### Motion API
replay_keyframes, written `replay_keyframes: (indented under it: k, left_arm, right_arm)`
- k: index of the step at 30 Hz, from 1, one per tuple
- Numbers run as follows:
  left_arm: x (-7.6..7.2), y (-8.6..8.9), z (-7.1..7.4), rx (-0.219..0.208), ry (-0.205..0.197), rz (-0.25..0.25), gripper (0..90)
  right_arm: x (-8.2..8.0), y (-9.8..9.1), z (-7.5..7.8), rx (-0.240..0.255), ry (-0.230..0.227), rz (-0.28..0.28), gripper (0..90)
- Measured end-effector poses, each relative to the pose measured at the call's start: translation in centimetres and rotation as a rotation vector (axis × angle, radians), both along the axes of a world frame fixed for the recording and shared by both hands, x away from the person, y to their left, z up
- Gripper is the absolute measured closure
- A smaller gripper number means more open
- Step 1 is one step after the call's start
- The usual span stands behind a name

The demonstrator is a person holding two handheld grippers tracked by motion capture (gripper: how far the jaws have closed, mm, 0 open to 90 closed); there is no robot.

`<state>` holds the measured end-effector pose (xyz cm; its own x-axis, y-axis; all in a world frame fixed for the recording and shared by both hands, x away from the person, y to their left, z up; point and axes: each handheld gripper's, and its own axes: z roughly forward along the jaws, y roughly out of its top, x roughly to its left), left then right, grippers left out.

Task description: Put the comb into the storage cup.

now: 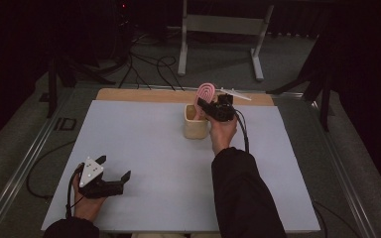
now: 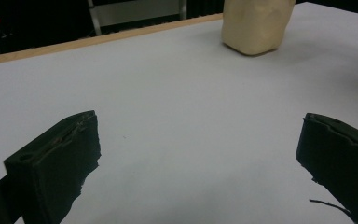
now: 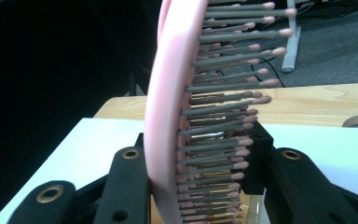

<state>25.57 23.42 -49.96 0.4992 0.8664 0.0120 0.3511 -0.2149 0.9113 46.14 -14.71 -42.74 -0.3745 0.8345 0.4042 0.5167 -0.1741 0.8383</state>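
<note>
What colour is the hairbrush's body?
Pink hairbrush, with grey, pink-tipped bristles; clearest in the right gripper view.

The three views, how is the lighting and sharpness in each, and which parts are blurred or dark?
High view: the white table is evenly lit, the room behind nearly black, all slightly soft. Left gripper view: the beige cup is soft and cut by the top edge, with a faint shadow beside it. Right gripper view: the pink hairbrush is close and a little blurred, the left side dark.

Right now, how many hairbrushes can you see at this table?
1. The pink oval hairbrush with grey bristles is clamped in the right gripper, above the cream square container. Others may be hidden inside the container.
</note>
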Motion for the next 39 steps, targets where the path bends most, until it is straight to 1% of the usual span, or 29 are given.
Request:
replay_keyframes:
  k: [12, 18, 23, 31, 37, 39]
  left_arm:
    - [0.06, -0.08, -0.05, 0.002, 0.003, -0.003, 0.2]
    - [0.12, -0.1, -0.09, 0.003, 0.003, -0.004, 0.2]
    - [0.12, -0.06, -0.08, 0.004, 0.003, -0.003, 0.2]
    - [0.11, -0.06, -0.07, 0.002, 0.003, -0.002, 0.2]
    - [0.13, -0.02, -0.07, 0.001, 0.003, 0.0, 0.2]
    - [0.13, -0.02, -0.08, 0.001, 0.003, 0.001, 0.2]
  right_arm:
    - [0.03, 0.04, 0.0, 0.002, -0.001, 0.003, 63.0]
    - [0.25, -0.1, -0.13, 0.011, 0.0, 0.011, 62.8]
    - [0.51, -0.51, -0.26, 0.019, 0.011, 0.005, 62.9]
    - [0.6, -0.49, -0.32, 0.007, 0.011, -0.001, 61.6]
    - [0.56, -0.63, -0.25, 0.001, 0.006, 0.006, 54.2]
    - [0.52, -0.64, -0.25, -0.009, 0.003, 0.009, 52.1]
